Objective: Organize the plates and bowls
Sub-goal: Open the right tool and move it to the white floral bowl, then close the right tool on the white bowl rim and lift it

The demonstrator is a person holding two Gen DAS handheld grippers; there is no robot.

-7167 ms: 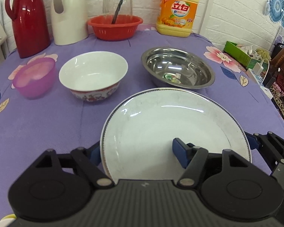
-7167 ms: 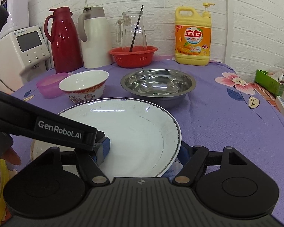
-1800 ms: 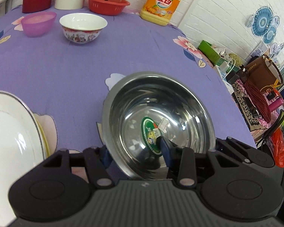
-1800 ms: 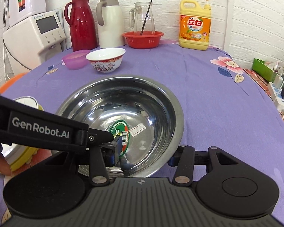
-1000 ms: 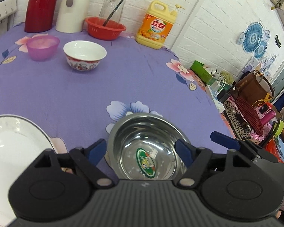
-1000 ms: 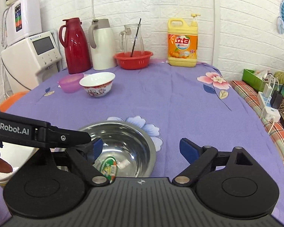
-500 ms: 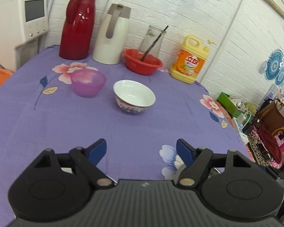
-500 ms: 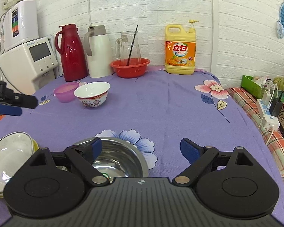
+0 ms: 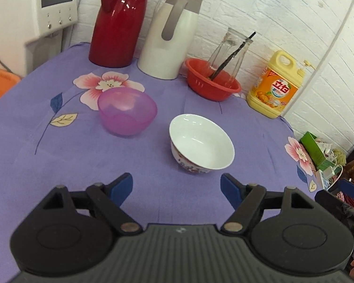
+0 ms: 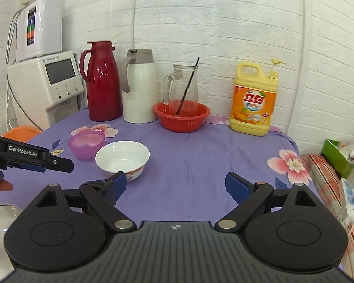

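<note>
White brick wall is seen behind a purple flowered surface. At the centre of both views, a white bowl stands upright with its mouth facing up; being round, no long axis is shown. A purple bowl sits just beside it, to the upper left. The left gripper is held with jaws wide and empty. The right gripper is likewise spread wide, with nothing gripped.

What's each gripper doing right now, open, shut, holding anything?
Left gripper: open, holding nothing.
Right gripper: open, holding nothing.
</note>
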